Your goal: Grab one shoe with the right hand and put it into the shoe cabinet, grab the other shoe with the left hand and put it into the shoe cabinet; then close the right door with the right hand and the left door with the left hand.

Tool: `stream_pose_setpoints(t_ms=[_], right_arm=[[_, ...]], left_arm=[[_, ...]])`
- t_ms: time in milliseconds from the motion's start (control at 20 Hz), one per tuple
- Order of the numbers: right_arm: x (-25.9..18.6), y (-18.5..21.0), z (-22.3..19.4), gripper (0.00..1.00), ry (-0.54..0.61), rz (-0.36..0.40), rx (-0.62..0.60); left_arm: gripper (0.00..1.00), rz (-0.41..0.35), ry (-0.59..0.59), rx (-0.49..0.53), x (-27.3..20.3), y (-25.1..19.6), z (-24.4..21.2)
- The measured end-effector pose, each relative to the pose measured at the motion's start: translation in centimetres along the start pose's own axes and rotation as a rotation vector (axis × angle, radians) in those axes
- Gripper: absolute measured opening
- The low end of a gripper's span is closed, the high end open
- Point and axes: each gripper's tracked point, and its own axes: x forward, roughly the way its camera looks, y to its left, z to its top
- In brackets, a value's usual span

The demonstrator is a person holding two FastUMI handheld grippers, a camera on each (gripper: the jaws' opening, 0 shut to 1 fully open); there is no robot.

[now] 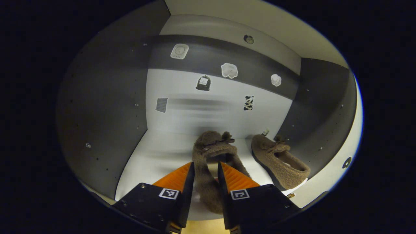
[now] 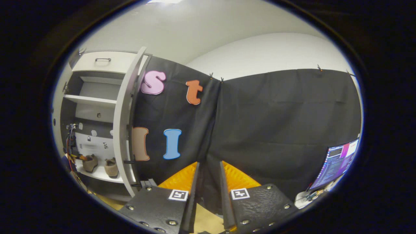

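In the left gripper view, two brown fuzzy shoes stand on the white floor [image 1: 156, 152] of the shoe cabinet. The nearer shoe [image 1: 214, 144] points toward the back wall, and my left gripper [image 1: 206, 164] is shut on its side wall. The other shoe [image 1: 279, 159] sits apart to its right, by the cabinet's right wall. In the right gripper view, my right gripper [image 2: 209, 164] is shut on nothing and faces the black cloth. Far left in that view are the open cabinet, both shoes [image 2: 100, 165] and the left gripper [image 2: 70, 152].
The cabinet's right door [image 2: 125, 130] stands open edge-on beside the compartment. A shelf [image 2: 89, 99] and a drawer with a handle [image 2: 102, 59] lie above the shoes. Stickers dot the back wall [image 1: 208, 107]. A lit monitor [image 2: 334, 162] stands at the far right.
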Motion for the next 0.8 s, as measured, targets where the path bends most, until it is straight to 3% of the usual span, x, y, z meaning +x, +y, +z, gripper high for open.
stream_pose_setpoints(t_ms=[150,200,250,800], right_arm=[[0.1,0.9,-0.1,0.34,-0.005,0.043,0.014],[0.2,1.2,-0.1,0.34,-0.004,0.060,0.020],[0.2,1.6,-0.2,0.34,-0.004,0.078,0.027],[1.3,7.6,0.9,0.34,-0.021,0.291,0.082]], left_arm=[[0.43,-0.037,-0.051,-0.013,-3.4,-1.5,1.3],[0.51,-0.050,-0.067,-0.009,-4.8,-2.1,1.8],[0.43,-0.063,-0.082,-0.006,-6.1,-2.6,2.1],[0.43,-0.183,-0.250,0.121,-22.8,-8.3,4.5]])
